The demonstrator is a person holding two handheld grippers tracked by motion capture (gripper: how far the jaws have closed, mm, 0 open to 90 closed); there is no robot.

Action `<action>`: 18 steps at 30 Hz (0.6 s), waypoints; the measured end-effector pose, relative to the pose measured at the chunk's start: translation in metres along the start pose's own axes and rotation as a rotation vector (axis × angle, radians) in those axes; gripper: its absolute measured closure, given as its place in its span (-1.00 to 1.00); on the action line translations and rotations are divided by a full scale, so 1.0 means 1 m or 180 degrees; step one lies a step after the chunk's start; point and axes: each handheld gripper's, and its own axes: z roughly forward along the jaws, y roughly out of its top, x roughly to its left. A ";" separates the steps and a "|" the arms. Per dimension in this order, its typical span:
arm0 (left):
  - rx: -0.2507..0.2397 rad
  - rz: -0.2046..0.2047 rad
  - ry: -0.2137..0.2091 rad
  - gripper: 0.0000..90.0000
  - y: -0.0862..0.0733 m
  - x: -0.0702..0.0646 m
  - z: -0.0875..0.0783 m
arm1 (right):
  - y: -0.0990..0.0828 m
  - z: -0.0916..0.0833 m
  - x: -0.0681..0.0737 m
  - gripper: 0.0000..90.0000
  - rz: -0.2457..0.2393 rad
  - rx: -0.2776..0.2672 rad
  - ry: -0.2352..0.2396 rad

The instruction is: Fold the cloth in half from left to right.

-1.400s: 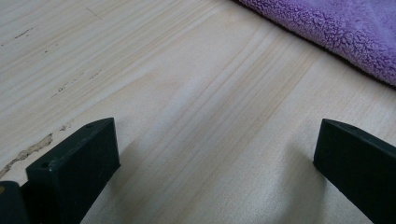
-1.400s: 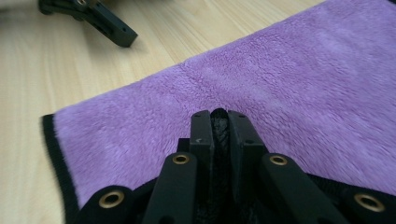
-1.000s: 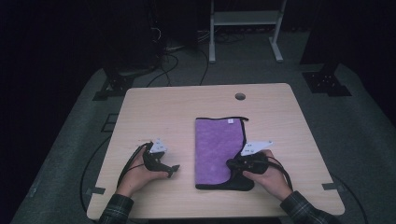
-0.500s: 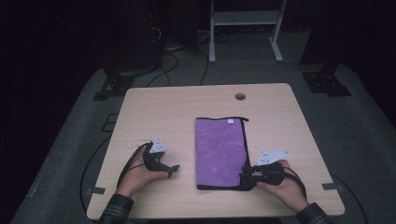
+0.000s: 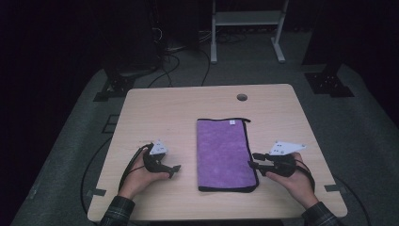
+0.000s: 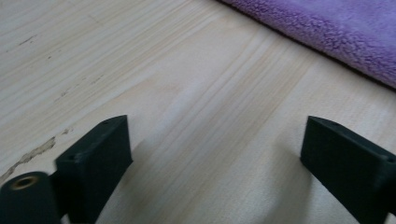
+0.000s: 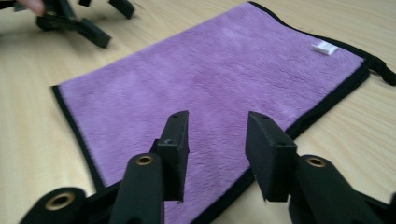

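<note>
A folded purple towel (image 5: 226,153) with black trim and a small white label (image 5: 232,123) lies flat in the middle of the wooden table (image 5: 188,108). My right gripper (image 5: 251,160) hovers at the towel's right edge near its front corner. In the right gripper view the towel (image 7: 210,79) lies under the right gripper (image 7: 219,144); its jaws have just been opening, and nothing is between them. My left gripper (image 5: 175,169) rests left of the towel, open. Its jaws (image 6: 219,158) have just closed a little over bare wood, with the towel (image 6: 327,32) beyond them.
A round cable hole (image 5: 242,97) sits near the table's far edge. A black hanging loop (image 7: 378,70) sticks out from the towel's far corner. The left gripper (image 7: 79,18) lies across the towel in the right gripper view. Cables and a white stand are on the floor behind.
My right gripper has drawn back to the right from the towel's near right corner, and its jaws stand wider apart. The left hand has stayed put.
</note>
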 end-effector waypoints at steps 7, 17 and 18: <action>-0.0095 0.0075 -0.0104 -0.25 0.004 -0.001 0.002 | 0.007 0.014 -0.020 0.10 0.0062 0.0009 -0.0046; 0.0008 -0.0093 -0.0208 0.26 0.043 0.011 0.013 | 0.031 0.039 -0.056 0.02 0.0132 0.0018 -0.0121; -0.0012 -0.0109 -0.0217 0.25 0.047 0.012 0.015 | 0.034 0.042 -0.059 0.01 0.0126 0.0035 -0.0134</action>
